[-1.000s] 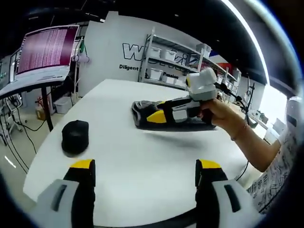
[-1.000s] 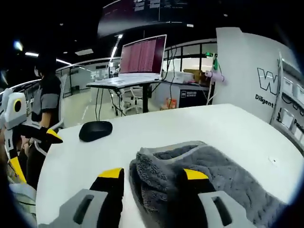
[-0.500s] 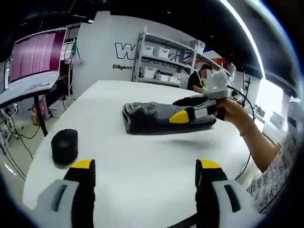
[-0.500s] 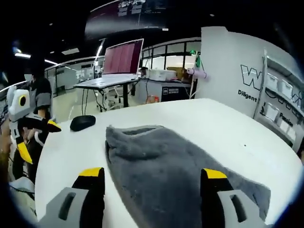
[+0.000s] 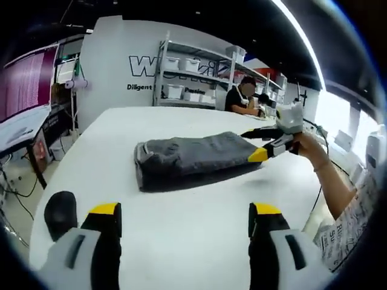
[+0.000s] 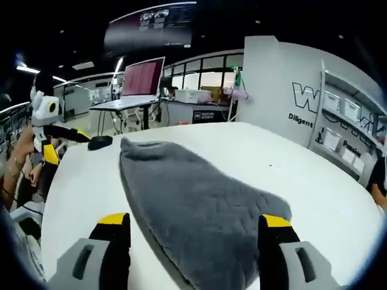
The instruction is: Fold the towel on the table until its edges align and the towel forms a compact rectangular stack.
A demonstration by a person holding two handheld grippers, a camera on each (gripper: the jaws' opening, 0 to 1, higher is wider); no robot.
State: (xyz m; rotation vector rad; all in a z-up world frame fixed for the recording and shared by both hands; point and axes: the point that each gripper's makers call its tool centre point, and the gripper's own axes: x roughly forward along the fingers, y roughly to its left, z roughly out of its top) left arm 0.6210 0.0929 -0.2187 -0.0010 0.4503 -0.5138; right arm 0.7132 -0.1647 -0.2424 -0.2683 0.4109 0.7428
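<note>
On the white round table (image 5: 181,205) the folded grey fleece towel (image 5: 193,156) lay mid-surface, the left gripper (image 5: 184,226) and right gripper (image 6: 196,235) both spread apart, gripping nothing.

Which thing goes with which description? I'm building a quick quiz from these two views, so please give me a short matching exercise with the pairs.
Things:
1. towel
2. black mouse
3. right claw
4. table

Descriptions:
a. white, bears the other things
b. grey, folded into a long shape
c. near the table's edge, apart from the towel
d. open, at one end of the towel

Pairs: 1-b, 2-c, 3-d, 4-a
</note>
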